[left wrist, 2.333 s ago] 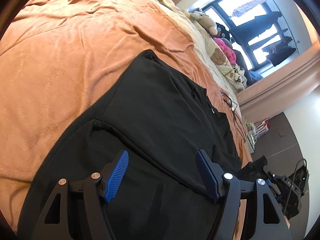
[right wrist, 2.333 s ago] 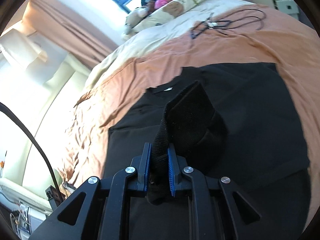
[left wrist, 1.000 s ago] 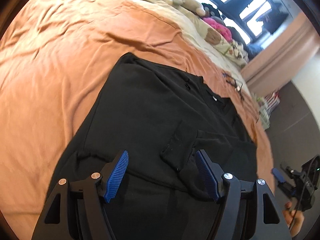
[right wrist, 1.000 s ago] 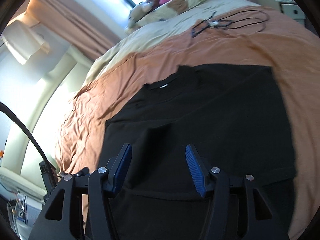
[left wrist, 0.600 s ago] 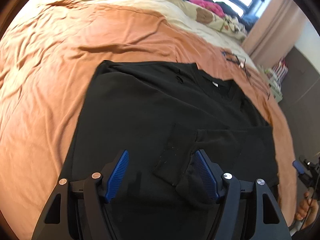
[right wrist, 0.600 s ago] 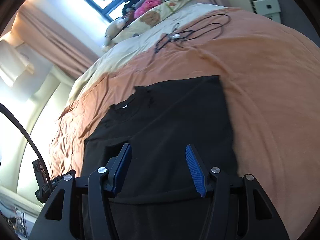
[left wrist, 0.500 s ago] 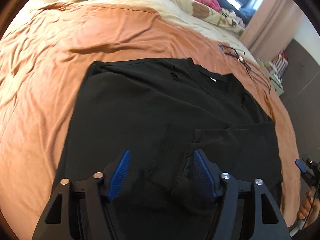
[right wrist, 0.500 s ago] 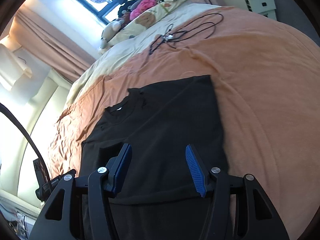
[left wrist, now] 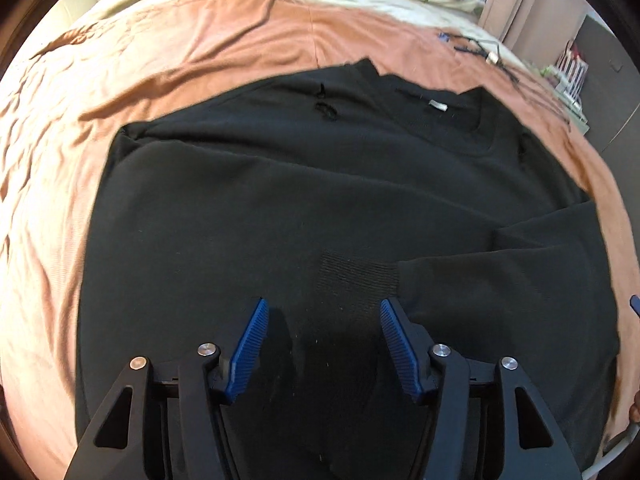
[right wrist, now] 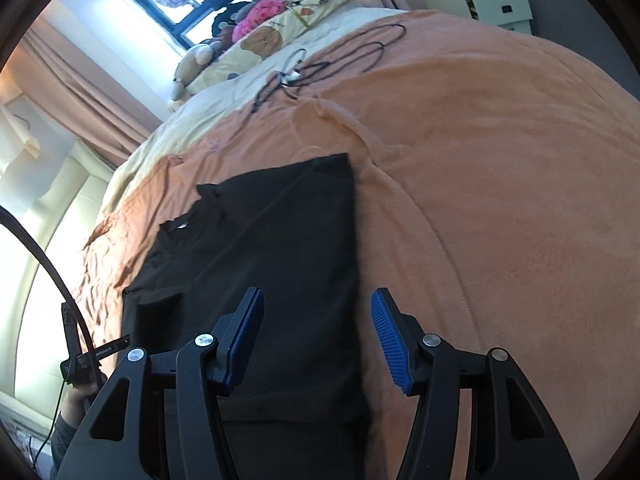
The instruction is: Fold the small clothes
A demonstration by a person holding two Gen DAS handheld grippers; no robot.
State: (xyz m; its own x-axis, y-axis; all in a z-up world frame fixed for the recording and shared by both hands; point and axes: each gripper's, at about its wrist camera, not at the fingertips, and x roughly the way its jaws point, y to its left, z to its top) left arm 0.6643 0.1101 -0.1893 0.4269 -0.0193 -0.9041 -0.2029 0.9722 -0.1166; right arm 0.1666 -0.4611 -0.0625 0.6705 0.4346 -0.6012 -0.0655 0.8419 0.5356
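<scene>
Hovering left gripper (left wrist: 322, 330): jaws spread wide, holding nothing, poised just above the sweatshirt's lower part.
Right gripper (right wrist: 316, 322): likewise agape and empty, straddling the sweatshirt's right edge, likely placed for a side fold.
Sleeve cuff (left wrist: 358, 276): laid across the sweatshirt's middle, tucked inward for a narrower shape.
Black sweatshirt (left wrist: 280, 208): flat on the orange blanket (left wrist: 200, 36), collar away.
Cables (right wrist: 320, 64): well beyond the sweatshirt's collar.

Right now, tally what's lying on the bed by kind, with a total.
Black sweatshirt: 1
Tangle of black cables: 1
Bear-print pillow: 1
Plush toy: 1
Pink fabric item: 1
Total: 5
</scene>
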